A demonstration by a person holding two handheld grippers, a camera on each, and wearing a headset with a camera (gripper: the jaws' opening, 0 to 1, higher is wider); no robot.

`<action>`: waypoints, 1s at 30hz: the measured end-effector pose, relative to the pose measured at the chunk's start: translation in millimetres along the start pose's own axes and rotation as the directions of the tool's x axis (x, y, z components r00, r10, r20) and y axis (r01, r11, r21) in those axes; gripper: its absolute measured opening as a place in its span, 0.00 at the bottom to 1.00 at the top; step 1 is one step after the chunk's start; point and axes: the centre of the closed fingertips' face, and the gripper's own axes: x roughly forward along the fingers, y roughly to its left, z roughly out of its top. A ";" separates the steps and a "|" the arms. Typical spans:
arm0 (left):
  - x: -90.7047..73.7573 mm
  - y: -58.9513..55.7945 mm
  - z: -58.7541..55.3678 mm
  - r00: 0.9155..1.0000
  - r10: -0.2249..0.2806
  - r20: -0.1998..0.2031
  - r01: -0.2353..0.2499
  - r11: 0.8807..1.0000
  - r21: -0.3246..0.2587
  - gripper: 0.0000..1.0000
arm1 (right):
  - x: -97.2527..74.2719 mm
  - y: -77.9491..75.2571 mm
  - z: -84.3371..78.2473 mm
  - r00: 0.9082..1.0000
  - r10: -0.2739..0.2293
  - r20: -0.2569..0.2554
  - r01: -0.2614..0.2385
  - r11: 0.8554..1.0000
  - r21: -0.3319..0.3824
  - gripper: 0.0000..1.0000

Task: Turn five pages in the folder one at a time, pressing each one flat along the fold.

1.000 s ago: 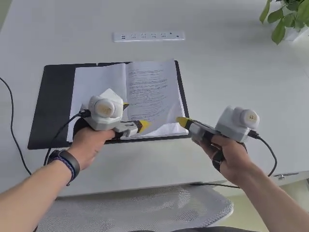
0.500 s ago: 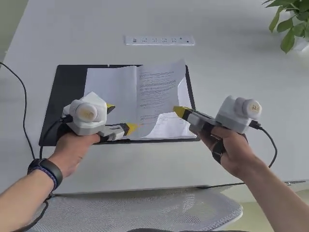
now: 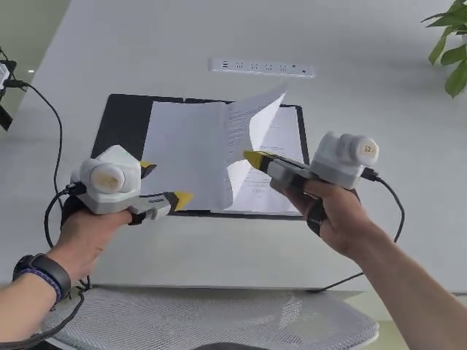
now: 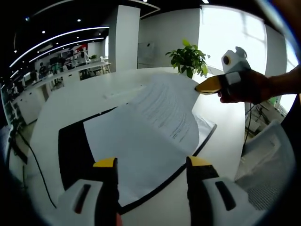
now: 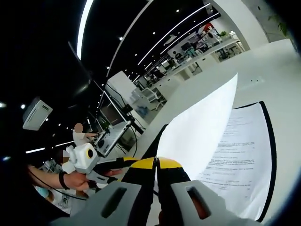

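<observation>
A black folder point(image 3: 117, 120) lies open on the white table with white printed pages in it. My right gripper point(image 3: 254, 157) is shut on the lower edge of one page point(image 3: 252, 120), which stands lifted and curls over toward the left. In the right gripper view the closed yellow tips point(image 5: 156, 162) pinch that page point(image 5: 202, 127), and the printed sheet point(image 5: 240, 150) beneath lies flat. My left gripper point(image 3: 164, 182) hovers open at the folder's near left edge, holding nothing. In the left gripper view its tips point(image 4: 153, 165) frame the lifted page point(image 4: 169, 108), with the right gripper point(image 4: 209, 84) beyond.
A white power strip point(image 3: 263, 68) lies behind the folder. A potted plant point(image 3: 452, 44) stands at the far right. A black cable point(image 3: 55, 124) runs along the table's left side. A mesh chair back point(image 3: 219, 321) is below the table's near edge.
The right gripper has raised the page from the folder's lower right and carried it up and leftward. The left gripper has drawn back to the left, off the pages.
</observation>
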 end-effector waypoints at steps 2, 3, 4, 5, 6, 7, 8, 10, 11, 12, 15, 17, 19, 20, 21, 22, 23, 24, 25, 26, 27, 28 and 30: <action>-5.2 4.9 -1.6 1.000 0.012 0.007 -0.012 1.000 -0.017 0.58 | 8.6 7.6 -1.6 1.000 0.019 -0.014 -0.019 1.000 -0.011 0.00; -7.3 6.8 -2.0 1.000 0.019 0.010 -0.019 1.000 -0.021 0.58 | 12.3 10.6 -2.3 0.999 0.027 -0.020 -0.028 0.999 -0.015 0.00; -10.1 8.2 -2.8 1.000 0.022 0.013 -0.022 0.999 -0.026 0.58 | 17.9 14.8 -3.8 0.999 0.039 -0.031 -0.039 0.999 -0.020 0.00; -11.6 8.9 -3.4 1.000 0.024 0.014 -0.023 0.999 -0.028 0.58 | 21.3 17.4 -4.8 0.998 0.045 -0.038 -0.046 0.999 -0.024 0.00; -13.7 10.0 -4.8 1.000 0.029 0.013 -0.028 0.999 -0.026 0.58 | 26.6 21.9 -6.0 0.997 0.056 -0.047 -0.058 0.998 -0.031 0.00; -15.0 11.0 -5.9 0.999 0.032 0.011 -0.031 0.999 -0.025 0.58 | 30.0 25.2 -6.5 0.997 0.064 -0.052 -0.066 0.997 -0.032 0.00; -16.2 11.7 -6.7 0.999 0.034 0.011 -0.034 0.999 -0.024 0.58 | 33.1 28.0 -7.4 0.996 0.071 -0.059 -0.073 0.997 -0.034 0.00; -19.4 14.1 -9.0 0.999 0.043 0.009 -0.043 0.999 -0.023 0.58 | 42.1 32.2 -10.4 0.994 0.082 -0.075 -0.085 0.995 -0.042 0.00; -21.4 15.6 -10.1 0.999 0.047 0.009 -0.047 0.999 -0.025 0.58 | 47.0 34.0 -12.9 0.992 0.089 -0.085 -0.093 0.995 -0.042 0.00; -22.7 16.6 -10.5 0.999 0.050 0.011 -0.049 0.998 -0.030 0.58 | 50.0 34.8 -14.6 0.992 0.092 -0.090 -0.096 0.995 -0.042 0.00; -28.0 19.2 -12.2 0.998 0.055 0.015 -0.055 0.998 -0.038 0.58 | 60.3 40.0 -22.1 0.987 0.108 -0.116 -0.113 0.993 -0.040 0.00; -30.6 21.0 -13.1 0.998 0.059 0.017 -0.058 0.997 -0.043 0.58 | 65.2 45.7 -26.0 0.984 0.121 -0.131 -0.127 0.991 -0.041 0.00; -33.7 23.7 -14.4 0.998 0.065 0.019 -0.064 0.997 -0.047 0.58 | 69.6 49.9 -30.0 0.981 0.131 -0.145 -0.139 0.989 -0.043 0.00; -35.4 25.0 -15.2 0.997 0.068 0.021 -0.067 0.996 -0.053 0.58 | 71.8 51.2 -32.2 0.979 0.134 -0.153 -0.143 0.989 -0.046 0.00; -36.3 25.5 -15.9 0.997 0.069 0.021 -0.068 0.996 -0.054 0.58 | 75.3 52.8 -36.1 0.976 0.139 -0.167 -0.149 0.988 -0.049 0.00; -37.0 26.1 -16.8 0.997 0.070 0.020 -0.068 0.996 -0.055 0.58 | 77.6 53.5 -38.7 0.974 0.142 -0.174 -0.152 0.987 -0.049 0.00; -37.6 26.5 -17.7 0.997 0.070 0.019 -0.069 0.996 -0.057 0.58 | 81.1 54.3 -42.4 0.972 0.146 -0.185 -0.157 0.986 -0.050 0.00; -38.4 26.9 -19.1 0.997 0.070 0.019 -0.069 0.996 -0.060 0.58 | 83.5 54.4 -45.2 0.970 0.147 -0.192 -0.159 0.986 -0.049 0.00; -38.9 27.2 -20.0 0.997 0.071 0.018 -0.070 0.996 -0.061 0.58 | 85.7 54.0 -47.7 0.969 0.147 -0.199 -0.160 0.986 -0.048 0.00; -39.7 27.4 -21.6 0.997 0.071 0.016 -0.070 0.996 -0.063 0.58 | 89.0 53.8 -51.3 0.966 0.151 -0.210 -0.164 0.985 -0.046 0.00; -40.1 27.5 -22.7 0.997 0.072 0.014 -0.071 0.995 -0.064 0.58 | 90.7 53.8 -53.3 0.965 0.151 -0.216 -0.165 0.985 -0.045 0.00; -40.6 27.8 -23.9 0.997 0.073 0.012 -0.072 0.995 -0.066 0.57 | 92.4 53.0 -54.8 0.964 0.149 -0.220 -0.163 0.986 -0.044 0.00; -41.9 29.7 -27.7 0.997 0.079 0.005 -0.078 0.994 -0.072 0.57 | 97.9 52.2 -58.9 0.961 0.154 -0.232 -0.165 0.986 -0.031 0.00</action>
